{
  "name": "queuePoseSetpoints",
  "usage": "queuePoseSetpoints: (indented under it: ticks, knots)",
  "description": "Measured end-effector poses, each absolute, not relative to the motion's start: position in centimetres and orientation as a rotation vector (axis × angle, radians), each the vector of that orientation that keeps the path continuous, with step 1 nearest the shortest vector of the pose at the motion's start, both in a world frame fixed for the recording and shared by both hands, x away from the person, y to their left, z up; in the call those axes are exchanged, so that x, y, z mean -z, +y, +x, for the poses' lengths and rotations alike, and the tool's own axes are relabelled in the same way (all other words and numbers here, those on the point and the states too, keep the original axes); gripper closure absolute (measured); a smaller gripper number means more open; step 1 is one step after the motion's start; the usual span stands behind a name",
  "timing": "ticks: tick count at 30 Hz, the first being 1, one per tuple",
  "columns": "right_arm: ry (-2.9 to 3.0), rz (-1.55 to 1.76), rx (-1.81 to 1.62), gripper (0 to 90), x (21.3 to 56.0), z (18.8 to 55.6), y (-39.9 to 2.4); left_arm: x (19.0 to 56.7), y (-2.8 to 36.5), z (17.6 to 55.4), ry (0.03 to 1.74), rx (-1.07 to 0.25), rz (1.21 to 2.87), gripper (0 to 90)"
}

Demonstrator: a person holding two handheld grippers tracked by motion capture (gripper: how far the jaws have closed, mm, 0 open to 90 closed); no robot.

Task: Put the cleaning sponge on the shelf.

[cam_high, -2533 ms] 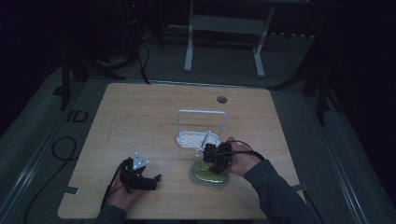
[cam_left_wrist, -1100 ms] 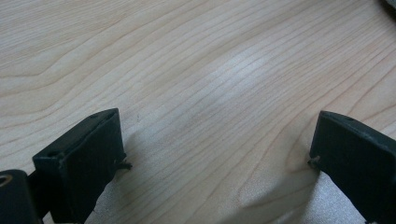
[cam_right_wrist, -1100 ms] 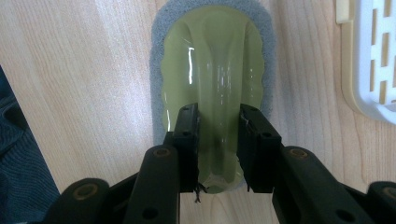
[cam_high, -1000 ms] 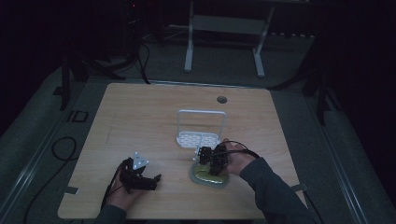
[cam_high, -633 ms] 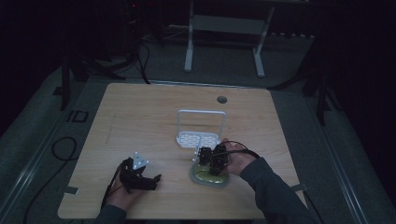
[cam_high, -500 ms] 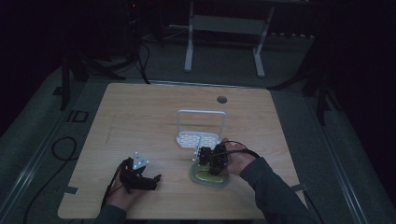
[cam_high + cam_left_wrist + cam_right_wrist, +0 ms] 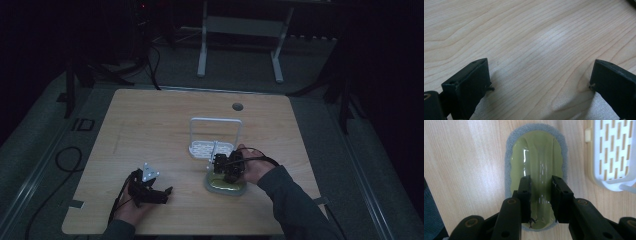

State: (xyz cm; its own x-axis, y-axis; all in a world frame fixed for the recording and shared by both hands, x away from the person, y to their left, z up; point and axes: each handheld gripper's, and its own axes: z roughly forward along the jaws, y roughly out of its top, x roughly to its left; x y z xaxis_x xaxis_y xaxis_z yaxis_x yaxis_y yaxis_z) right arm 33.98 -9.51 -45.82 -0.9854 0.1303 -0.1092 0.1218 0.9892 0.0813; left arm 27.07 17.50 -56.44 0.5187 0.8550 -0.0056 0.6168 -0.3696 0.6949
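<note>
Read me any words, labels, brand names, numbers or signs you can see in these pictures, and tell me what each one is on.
None can be read.
The sponge, the white slotted rack and the wooden table carry no print.
The right hand-held gripper and the left hand-held gripper show screws only, no lettering.
The high view is too dark and small to tell any marking.

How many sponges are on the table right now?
1. The green sponge lies near the table's front edge, beside the white rack, with the right gripper closed on its raised middle ridge. No others are visible.
</note>
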Motion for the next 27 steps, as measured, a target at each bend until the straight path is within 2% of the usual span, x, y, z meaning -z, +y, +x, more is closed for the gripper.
queuePoseSetpoints:
  ticks: [27]
  knots:
    - [2.888, 0.14, -0.203, 71.4, 44.6, 35.6, -9.3, 56.4, 17.5, 27.1, 1.194, -0.475, 2.113, 2.9]
